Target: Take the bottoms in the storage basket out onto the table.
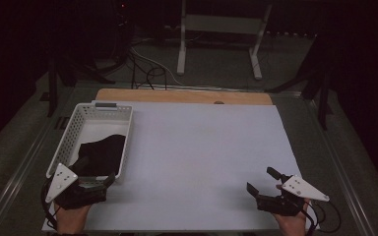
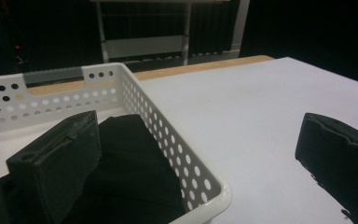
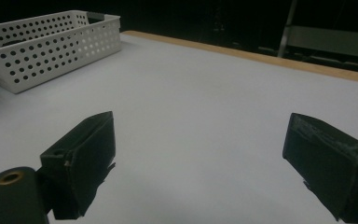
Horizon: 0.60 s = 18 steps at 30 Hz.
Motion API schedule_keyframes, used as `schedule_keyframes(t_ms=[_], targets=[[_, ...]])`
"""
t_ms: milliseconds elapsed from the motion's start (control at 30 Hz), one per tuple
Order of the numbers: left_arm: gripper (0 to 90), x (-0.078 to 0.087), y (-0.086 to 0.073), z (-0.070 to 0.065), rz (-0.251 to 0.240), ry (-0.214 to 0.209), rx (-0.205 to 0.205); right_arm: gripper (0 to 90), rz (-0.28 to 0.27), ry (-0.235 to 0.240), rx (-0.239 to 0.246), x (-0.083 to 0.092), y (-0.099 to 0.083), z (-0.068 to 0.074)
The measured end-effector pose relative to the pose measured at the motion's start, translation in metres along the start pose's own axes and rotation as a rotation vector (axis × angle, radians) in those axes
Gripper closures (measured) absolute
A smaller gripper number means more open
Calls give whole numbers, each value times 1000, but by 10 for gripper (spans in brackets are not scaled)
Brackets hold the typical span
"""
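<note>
So, one white perforated basket [image 1: 74, 129] at the desk's [image 1: 202, 162] left edge, with one black cloth [image 1: 101, 153] in it.

The basket's long axis runs from the near edge toward the far edge of the desk, tilted a bit to the right at the far end. The cloth is bunched up in the near half, the far half is bare white floor. Two grippers: the left gripper [image 1: 97, 178] sits at the near left corner with its jaws spread, one over the cloth inside the basket and the other outside over the desk, straddling the basket's near right corner. The right gripper [image 1: 263, 180] hangs near the near right corner, jaws spread wide, nothing between them.
</note>
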<state>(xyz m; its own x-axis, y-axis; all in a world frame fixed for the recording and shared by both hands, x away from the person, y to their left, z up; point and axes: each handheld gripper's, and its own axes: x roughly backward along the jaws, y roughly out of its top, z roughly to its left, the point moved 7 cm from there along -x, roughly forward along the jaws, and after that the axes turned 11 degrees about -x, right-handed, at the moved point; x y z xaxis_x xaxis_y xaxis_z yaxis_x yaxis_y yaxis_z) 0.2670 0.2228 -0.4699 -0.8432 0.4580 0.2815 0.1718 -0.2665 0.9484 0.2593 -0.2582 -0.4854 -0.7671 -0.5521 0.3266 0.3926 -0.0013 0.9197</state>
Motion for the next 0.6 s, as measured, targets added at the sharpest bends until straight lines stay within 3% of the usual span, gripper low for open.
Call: schedule_keyframes(t_ms=[233,600], targets=[[7,-1,-2,-1,8,0,-10,92,9,7,4,-2,-2,2],[9,1,6,3,-4,2,9,92,23,-5,-18,-6,-5,-3]])
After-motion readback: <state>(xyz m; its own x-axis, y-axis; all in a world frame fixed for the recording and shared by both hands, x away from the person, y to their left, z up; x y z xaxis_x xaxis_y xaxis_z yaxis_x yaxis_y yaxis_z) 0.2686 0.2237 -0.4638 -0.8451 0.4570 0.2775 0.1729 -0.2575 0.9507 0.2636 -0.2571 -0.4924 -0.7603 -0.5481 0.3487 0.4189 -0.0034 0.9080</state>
